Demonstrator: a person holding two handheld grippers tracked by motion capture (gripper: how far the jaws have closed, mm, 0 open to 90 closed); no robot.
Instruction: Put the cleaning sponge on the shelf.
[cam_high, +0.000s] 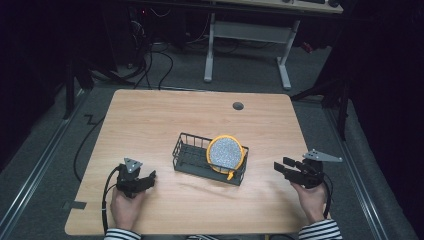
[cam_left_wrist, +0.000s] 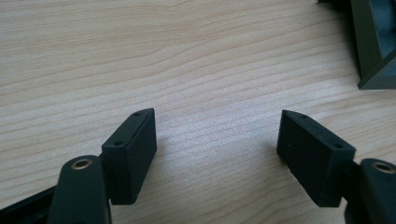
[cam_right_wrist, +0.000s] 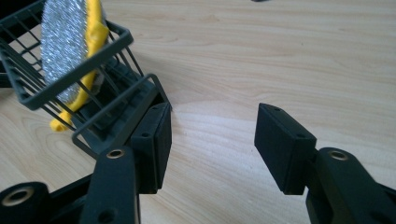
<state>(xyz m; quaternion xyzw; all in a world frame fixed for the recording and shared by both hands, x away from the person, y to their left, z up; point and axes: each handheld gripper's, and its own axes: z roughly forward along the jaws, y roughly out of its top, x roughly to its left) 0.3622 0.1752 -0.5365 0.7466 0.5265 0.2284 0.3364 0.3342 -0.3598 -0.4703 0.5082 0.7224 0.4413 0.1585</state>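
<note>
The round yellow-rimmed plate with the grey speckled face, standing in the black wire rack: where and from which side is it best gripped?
Probably the top edge of the round yellow-rimmed plate, from above. It stands nearly on edge, leaning in the right end of the black wire rack, so its upper rim rises clear of the wires while the lower half is caged. The right gripper, open and nearest, seems best placed, jaws straddling the thin rim.
</note>
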